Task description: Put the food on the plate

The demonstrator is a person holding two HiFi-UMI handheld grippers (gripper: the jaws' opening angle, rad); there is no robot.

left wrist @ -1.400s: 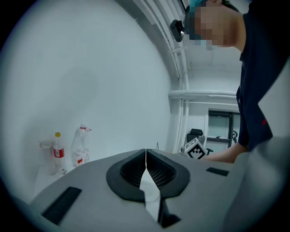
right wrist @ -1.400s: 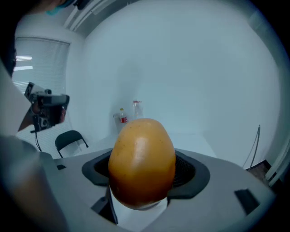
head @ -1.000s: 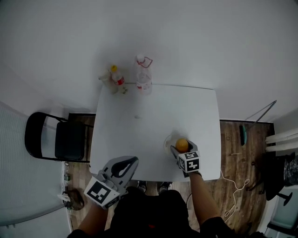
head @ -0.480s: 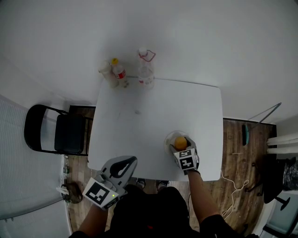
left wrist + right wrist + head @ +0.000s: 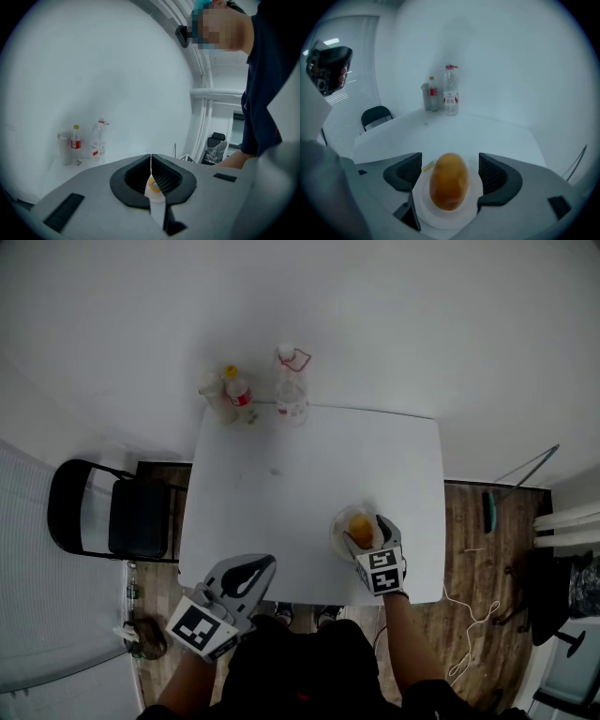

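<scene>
The orange bun (image 5: 449,186) lies on the white plate (image 5: 446,218).

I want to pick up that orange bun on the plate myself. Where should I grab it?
Grab the bun across its middle, on its two long sides, coming from the near table edge like the right gripper, whose open jaws flank it. It lies lengthwise on the plate, pointing away, so squeezing across the short way is probably steadiest.
</scene>
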